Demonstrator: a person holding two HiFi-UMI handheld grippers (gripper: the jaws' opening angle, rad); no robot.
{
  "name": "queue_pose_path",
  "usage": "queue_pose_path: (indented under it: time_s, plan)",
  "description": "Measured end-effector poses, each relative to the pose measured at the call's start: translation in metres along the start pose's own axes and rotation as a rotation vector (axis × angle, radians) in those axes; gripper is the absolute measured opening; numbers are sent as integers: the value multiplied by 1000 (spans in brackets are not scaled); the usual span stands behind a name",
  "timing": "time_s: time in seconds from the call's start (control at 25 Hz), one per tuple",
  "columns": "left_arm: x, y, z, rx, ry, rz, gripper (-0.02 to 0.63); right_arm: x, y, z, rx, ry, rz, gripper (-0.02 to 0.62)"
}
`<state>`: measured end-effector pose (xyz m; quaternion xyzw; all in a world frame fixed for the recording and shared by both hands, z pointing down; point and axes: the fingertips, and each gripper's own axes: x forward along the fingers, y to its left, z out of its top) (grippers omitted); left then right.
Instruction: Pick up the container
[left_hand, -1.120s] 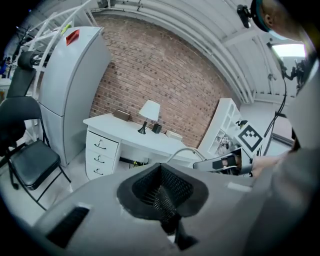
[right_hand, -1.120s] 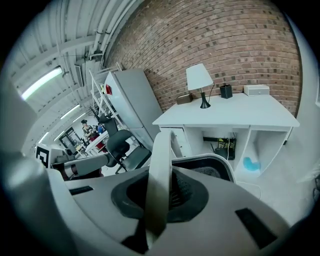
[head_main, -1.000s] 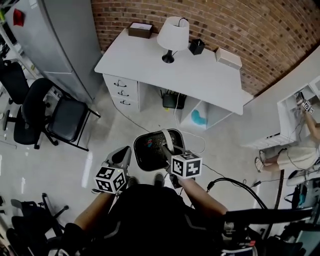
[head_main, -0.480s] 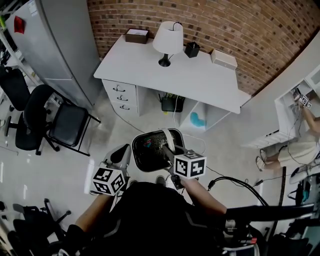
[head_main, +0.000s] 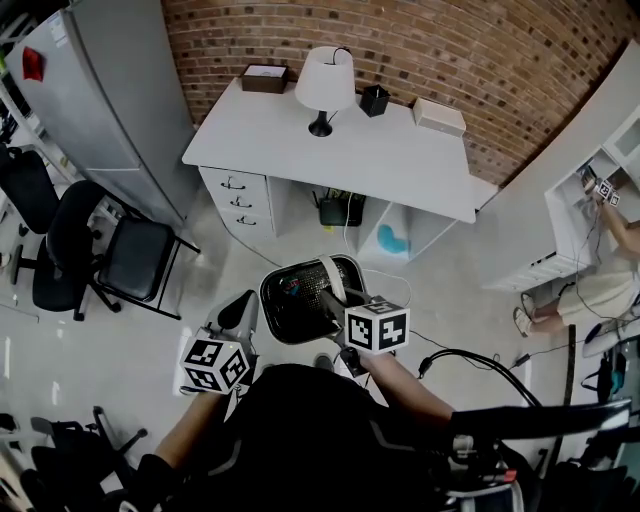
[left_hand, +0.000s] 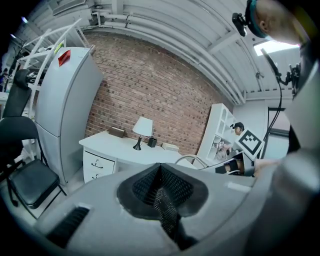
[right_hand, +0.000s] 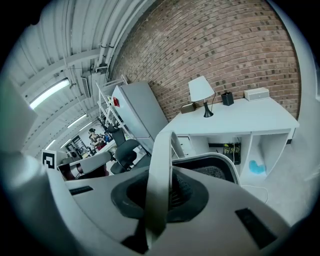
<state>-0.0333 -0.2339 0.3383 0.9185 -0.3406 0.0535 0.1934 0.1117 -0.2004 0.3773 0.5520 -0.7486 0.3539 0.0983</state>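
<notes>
Your right forearm reaches out from your body toward the desk (head_main: 400, 160), elbow bent; the right gripper (head_main: 335, 303) points forward and downward, its marker cube turned up toward you. Its jaws are clenched on the white handle (right_hand: 159, 170) of the container (head_main: 285, 318), and the strap runs straight up between them. Your left forearm is bent the same way; the left gripper (head_main: 243, 308) points nearly level toward the desk's drawer end. Its jaws are pressed together with nothing between them; it sits just beside the container and does not touch it.

The container is a black mesh bin with a pale rim; it hangs from its handle on your side of the desk, in front of the desk's open middle bay and lower than the desktop. Its mouth faces up toward you; the longer side of the mouth seems to run roughly along the desk's front edge, and the handle arches across the shorter way. Whether it hangs quite plumb I cannot tell.
</notes>
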Motion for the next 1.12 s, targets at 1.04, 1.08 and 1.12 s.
queue_pose_path:
  time_s: [1.04, 1.08, 1.12]
  plan:
    - [5, 1, 8, -2, -28, 41, 8, -1, -12, 4, 18, 3, -1, 38]
    - [4, 2, 10, -6, -32, 43, 8, -2, -12, 4, 22, 1, -2, 37]
    - [3, 3, 11, -10, -36, 45, 8, -3, -12, 5, 25, -2, -2, 38]
